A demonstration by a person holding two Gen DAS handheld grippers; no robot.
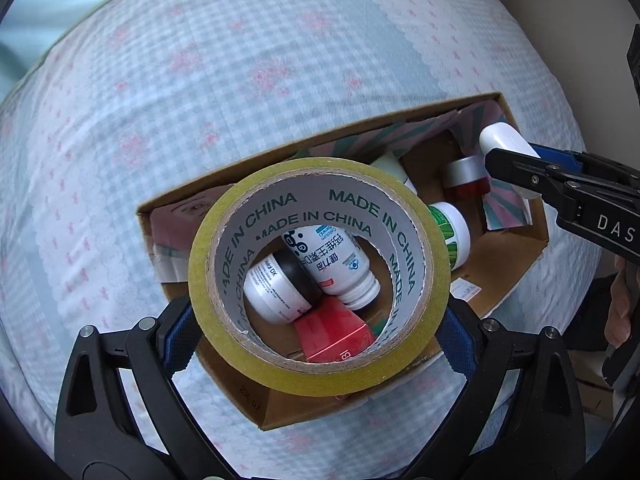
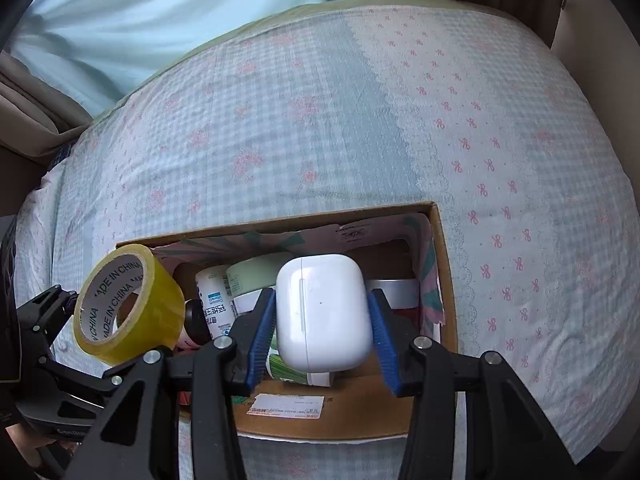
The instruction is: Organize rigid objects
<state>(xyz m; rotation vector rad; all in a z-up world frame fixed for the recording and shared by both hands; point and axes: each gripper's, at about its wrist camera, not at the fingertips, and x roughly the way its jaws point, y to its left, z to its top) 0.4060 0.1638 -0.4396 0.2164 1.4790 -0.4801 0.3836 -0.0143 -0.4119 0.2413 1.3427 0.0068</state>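
My left gripper (image 1: 320,320) is shut on a roll of yellow tape (image 1: 416,336) and holds it above the left half of an open cardboard box (image 1: 516,276). The tape also shows in the right wrist view (image 2: 160,312). My right gripper (image 2: 322,312) is shut on a white earbud case (image 2: 324,312) and holds it over the box's right half (image 2: 448,280). The case shows in the left wrist view (image 1: 500,140). Inside the box lie white bottles (image 1: 340,264), a black-lidded jar (image 1: 280,284), a silver-lidded jar (image 1: 466,178) and a red packet (image 1: 332,332).
The box sits on a bed with a blue checked sheet (image 2: 320,128) with pink flowers. A light blue curtain (image 2: 160,12) hangs beyond the far edge. Beige furniture (image 2: 600,40) stands at the right.
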